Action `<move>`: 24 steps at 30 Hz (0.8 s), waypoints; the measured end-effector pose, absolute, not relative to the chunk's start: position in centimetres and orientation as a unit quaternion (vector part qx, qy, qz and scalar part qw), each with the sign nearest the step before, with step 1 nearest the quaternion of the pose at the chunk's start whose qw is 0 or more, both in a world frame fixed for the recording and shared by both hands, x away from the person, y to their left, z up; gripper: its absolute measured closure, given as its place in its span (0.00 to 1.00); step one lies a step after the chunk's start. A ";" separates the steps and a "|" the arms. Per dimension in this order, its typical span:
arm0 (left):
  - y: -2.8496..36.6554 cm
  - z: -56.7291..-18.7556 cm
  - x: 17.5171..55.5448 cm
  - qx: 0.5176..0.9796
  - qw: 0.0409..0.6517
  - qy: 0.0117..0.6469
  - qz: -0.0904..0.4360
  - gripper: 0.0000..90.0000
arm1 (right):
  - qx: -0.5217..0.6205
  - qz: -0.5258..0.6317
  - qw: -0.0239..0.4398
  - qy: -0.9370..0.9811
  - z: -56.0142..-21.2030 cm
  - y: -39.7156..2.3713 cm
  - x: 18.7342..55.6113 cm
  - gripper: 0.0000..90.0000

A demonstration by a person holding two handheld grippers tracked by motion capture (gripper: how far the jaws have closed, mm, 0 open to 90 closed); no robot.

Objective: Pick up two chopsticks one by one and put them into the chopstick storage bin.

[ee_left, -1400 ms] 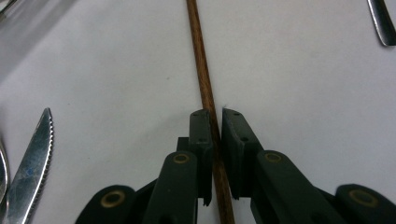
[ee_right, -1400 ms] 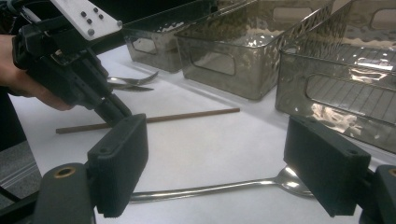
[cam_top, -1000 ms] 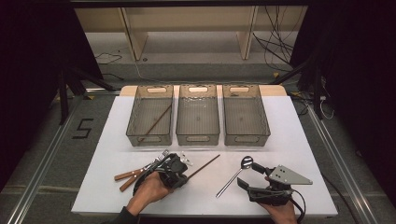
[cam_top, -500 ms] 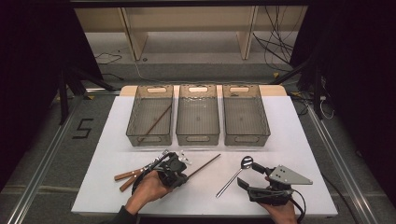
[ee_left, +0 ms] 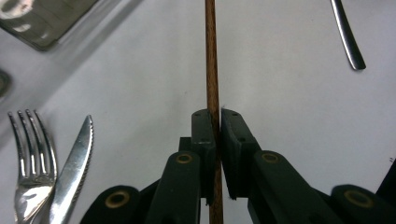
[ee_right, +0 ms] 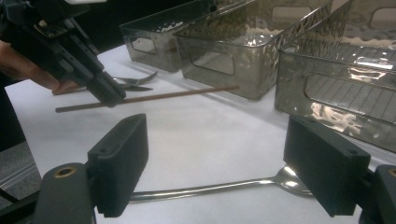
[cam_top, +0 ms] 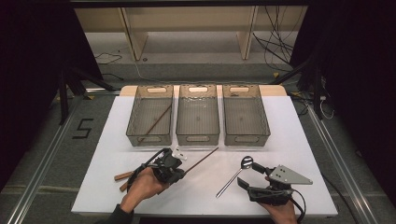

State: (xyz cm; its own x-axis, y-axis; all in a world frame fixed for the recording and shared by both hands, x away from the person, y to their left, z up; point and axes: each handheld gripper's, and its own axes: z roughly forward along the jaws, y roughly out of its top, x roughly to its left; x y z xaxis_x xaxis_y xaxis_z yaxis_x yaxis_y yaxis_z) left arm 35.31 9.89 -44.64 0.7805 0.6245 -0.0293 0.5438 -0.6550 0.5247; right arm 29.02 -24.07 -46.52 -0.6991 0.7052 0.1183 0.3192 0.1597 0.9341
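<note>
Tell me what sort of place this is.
Probably a lab bench set up for recording sorting work, not a kitchen: a white table on a grey floor with metal rails, loose cables beyond it, and three clear bins lined up beside scattered cutlery.

Left gripper [cam_top: 180, 173] perhaps nudged chopstick [cam_top: 201, 160] slightly

- The right gripper [ee_right: 212, 168] has its jaws wide apart above a spoon [ee_right: 210, 187] lying on the white table [ee_right: 196, 135].
- Farther off, the left gripper [ee_right: 109, 95] clamps a brown chopstick [ee_right: 159, 97].
- Three clear bins [ee_right: 233, 46] stand behind.
</note>
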 end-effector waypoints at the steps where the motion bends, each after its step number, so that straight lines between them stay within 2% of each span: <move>1: 10.0 -44.5 35.3 0.905 0.266 0.323 0.077 0.93 | 0.346 0.548 0.176 0.741 -46.5 -24.1 29.0 0.25; 12: 11.4 -42.6 35.3 0.894 0.296 0.329 0.077 0.93 | 0.346 0.550 0.176 0.740 -46.5 -24.1 29.0 0.25; 24: 14.8 -39.6 36.0 0.863 0.341 0.358 0.107 0.93 | 0.348 0.549 0.176 0.739 -46.6 -24.2 29.1 0.25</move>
